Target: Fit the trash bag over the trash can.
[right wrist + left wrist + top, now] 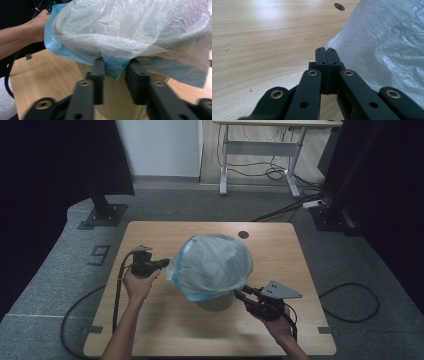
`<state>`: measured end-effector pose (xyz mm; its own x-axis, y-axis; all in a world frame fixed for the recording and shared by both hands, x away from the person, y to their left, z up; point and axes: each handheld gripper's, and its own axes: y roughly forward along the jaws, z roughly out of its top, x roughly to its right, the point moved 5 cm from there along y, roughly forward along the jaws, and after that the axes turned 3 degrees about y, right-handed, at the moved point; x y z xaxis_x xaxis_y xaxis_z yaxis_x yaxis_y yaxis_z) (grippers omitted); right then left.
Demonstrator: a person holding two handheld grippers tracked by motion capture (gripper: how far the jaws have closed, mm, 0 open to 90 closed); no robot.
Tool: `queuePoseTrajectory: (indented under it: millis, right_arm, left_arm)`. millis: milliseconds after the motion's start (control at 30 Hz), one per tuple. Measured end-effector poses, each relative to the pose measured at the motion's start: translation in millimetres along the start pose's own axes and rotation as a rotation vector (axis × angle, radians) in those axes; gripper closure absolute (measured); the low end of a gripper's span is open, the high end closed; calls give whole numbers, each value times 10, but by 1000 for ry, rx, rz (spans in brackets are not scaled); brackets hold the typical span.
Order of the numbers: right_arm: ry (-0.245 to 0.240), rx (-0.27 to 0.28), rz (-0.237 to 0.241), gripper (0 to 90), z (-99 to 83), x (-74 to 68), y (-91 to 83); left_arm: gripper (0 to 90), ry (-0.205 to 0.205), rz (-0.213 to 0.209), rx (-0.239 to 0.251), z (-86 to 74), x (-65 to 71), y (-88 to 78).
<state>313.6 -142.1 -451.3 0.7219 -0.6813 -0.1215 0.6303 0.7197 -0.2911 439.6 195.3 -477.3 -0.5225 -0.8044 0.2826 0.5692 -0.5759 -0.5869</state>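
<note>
Fitting a bag [215, 265] over a bin [216, 301], mid-worktop [165, 330], and right in the thick of it. Billowing up clear and puffy, blue hem hanging round the rim, bin itself a pale cylinder peeking out underneath.

Over on the left gripper [326, 55]: fingers fully together, pinched at the very edge of the plastic where the film meets the tips, though impossible to tell whether any film is actually caught between them. Parked beside the bag's left flank.

Now the right gripper [117, 68]: fingers part open, straddling a drooping fold of the blue hem, one finger either side, tucked just under the overhang and up against the bin wall. No firm clamp on the film yet by the look of it; hem hanging loose in the gap.

Step in hand, then, at a guess: drawing the hem down over the near rim. Next up, most likely: closing on that blue fold and tugging downward along the bin's side, with the left side kept steady so the whole bag doesn't slide off the far rim. Thin film, so a gentle pull called for.
</note>
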Motion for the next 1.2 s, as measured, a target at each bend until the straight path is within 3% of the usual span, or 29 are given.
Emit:
queuePoseTrajectory:
  millis: [100,200,367,733,1200]
  right_arm:
    - [-5,6,3,826,-2,-22,-20]
    - [-13,4,10,886,-8,-39,-42]
    - [-8,-29,26,890,-110,-19,-6]
    - [43,-167,64,892,-614,99,268]
    - [88,-286,44,891,-933,331,388]
  left_arm:
    - [897,1,-1,-1,-5,7,1]
    - [898,1,-1,0,-12,9,6]
    - [898,4,-4,-21,-55,34,76]
    - [899,2,-29,-74,-201,86,379]
    - [899,-10,-35,-113,-338,71,517]
